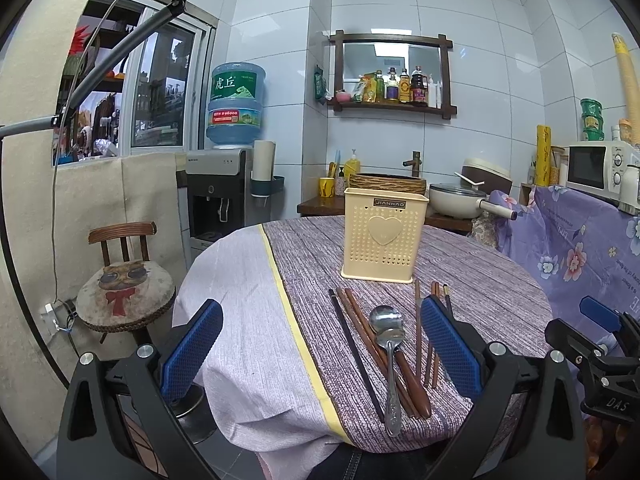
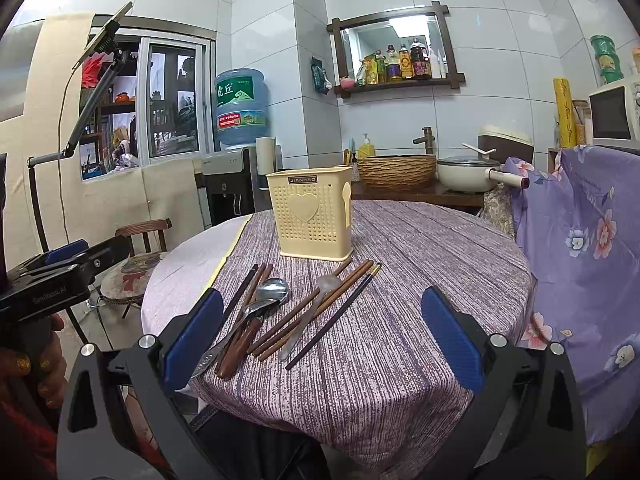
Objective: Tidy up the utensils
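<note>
right wrist view: both tools spread wide, empty, the left tool (image 1: 322, 344) and right tool (image 2: 322, 334). chopsticks (image 2: 308, 312) and spoons (image 2: 256, 308) lie just before the holder (image 2: 310, 212). light, stiff, slippery; i'd pinch one mid-shaft.

Chopsticks (image 1: 434, 344) partly behind left gripper's fingers (image 1: 450, 344)

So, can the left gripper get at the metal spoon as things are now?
Probably yes. The left gripper is open and the metal spoon lies between its fingers in the left wrist view, atop brown chopsticks. Nothing covers the spoon, but the fingers might catch a chopstick too.
</note>
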The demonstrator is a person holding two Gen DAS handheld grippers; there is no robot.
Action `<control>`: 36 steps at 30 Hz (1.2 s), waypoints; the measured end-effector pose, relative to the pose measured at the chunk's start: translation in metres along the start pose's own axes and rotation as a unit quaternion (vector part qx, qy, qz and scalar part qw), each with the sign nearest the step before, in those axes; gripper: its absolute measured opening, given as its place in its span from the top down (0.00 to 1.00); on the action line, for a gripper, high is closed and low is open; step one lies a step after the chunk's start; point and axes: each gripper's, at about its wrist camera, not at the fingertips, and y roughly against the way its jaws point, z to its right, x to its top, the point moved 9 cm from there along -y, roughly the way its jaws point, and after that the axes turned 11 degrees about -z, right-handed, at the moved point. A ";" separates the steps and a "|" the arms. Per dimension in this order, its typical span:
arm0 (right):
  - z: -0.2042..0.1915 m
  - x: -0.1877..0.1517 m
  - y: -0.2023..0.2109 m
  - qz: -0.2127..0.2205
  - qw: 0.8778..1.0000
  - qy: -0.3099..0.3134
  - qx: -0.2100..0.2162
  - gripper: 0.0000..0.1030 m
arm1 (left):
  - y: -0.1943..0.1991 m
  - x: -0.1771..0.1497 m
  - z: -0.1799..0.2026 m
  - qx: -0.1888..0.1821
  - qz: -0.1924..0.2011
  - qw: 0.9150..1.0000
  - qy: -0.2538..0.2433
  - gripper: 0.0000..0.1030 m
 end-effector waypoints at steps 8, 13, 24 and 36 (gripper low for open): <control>-0.001 0.001 0.000 0.000 1.000 -0.001 0.001 0.05 | 0.000 0.000 0.000 0.000 0.001 1.000 -0.001 0.05; -0.001 0.001 0.000 -0.001 1.000 -0.002 0.001 0.05 | 0.000 0.000 0.000 0.000 0.000 1.000 -0.001 0.05; 0.000 -0.002 -0.001 -0.001 1.000 -0.002 0.001 0.05 | 0.000 0.000 0.000 0.000 -0.001 1.000 -0.001 0.05; 0.002 -0.004 -0.001 -0.001 1.000 -0.003 0.002 0.05 | 0.000 0.000 -0.001 0.000 0.000 1.000 -0.001 0.05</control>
